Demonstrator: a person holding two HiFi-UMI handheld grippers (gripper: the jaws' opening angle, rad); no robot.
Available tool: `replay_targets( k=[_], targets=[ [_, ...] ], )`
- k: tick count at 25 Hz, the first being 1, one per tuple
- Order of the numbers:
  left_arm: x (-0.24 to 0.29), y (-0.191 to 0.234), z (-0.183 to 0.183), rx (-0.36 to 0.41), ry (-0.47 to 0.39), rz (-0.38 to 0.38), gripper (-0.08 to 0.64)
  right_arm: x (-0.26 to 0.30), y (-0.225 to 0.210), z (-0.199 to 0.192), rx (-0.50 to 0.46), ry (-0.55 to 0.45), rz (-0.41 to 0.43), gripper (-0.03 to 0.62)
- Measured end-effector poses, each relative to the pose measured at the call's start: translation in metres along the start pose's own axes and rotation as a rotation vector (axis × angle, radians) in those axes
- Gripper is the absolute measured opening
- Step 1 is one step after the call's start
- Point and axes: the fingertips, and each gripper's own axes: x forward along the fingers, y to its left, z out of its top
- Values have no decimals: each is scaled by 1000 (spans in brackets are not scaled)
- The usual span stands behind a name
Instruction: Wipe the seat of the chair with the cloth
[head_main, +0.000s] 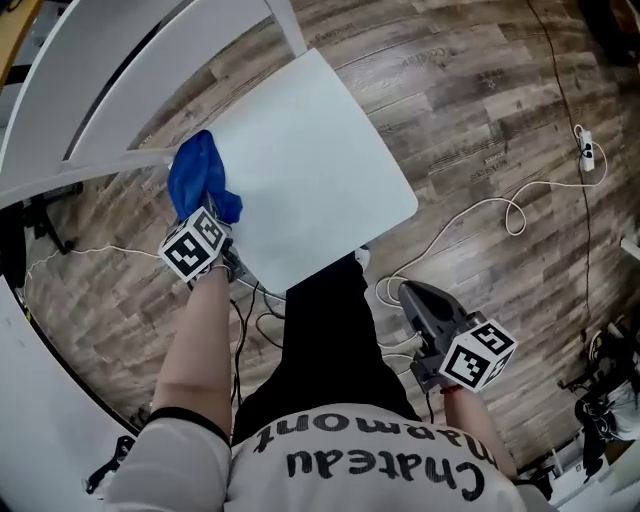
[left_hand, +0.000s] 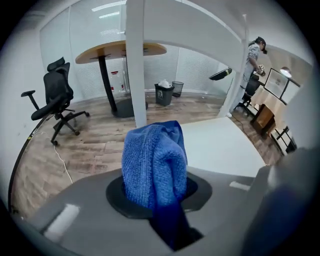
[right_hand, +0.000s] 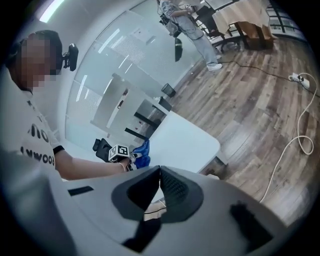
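- The left gripper (head_main: 205, 208) is clamped on the blue cloth (head_main: 198, 172); in the left gripper view its jaws pinch the lower part of the cloth (left_hand: 152, 162), and the rest stands bunched in a lump above them
- From the head view, the cloth hangs over the left corner of the white chair seat (head_main: 320, 160) (whether it presses on the surface or sits just above it cannot be told)
- In the left gripper view the seat (left_hand: 225, 145) spreads out bare beyond the cloth and to its right
- The right gripper (head_main: 412, 295) is held low over the wooden floor (head_main: 480, 120), well apart from the seat and the cloth
- In the right gripper view its jaws are closed together with nothing between them (right_hand: 160, 175)
- A white cable (head_main: 470, 212) loops on the floor near the right gripper
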Motion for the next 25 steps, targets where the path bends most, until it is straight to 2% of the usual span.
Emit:
replay_targets(
  k=[4,7,9,12,13,15,16,18,20,23,25],
  targets=[
    [9,-15,-5,14,23,-89,101,3,5,-7,-20,19,4,15],
    [17,-35,-4,35,48,-122,101,-2,0,-11,-12,9,-14,15],
    [19,-50,-5,85,95,-152,103,-6,-3,-14,13,-15,-27,15],
    [22,-85,-12,190,170,-235,101,-13,-9,-18,41,-45,-38,15],
    [23,-96,-16,227,187,-237,100,-17,-12,-19,50,-57,-44,15],
    [26,-108,-18,277,205,-188,110,-24,-18,-18,82,-98,-62,15],
    [27,-111,-18,283,205,-161,82,-27,-21,-19,104,-123,-72,15],
    [27,-112,-17,251,192,-127,60,-35,-28,-20,140,-161,-88,15],
    [27,-113,-16,185,171,-126,63,-43,-36,-21,164,-182,-102,15],
    [28,-134,-11,106,132,-212,87,-56,-47,-24,208,-220,-123,15],
    [31,-157,-7,114,130,-252,89,-63,-51,-26,232,-243,-136,15]
  ],
)
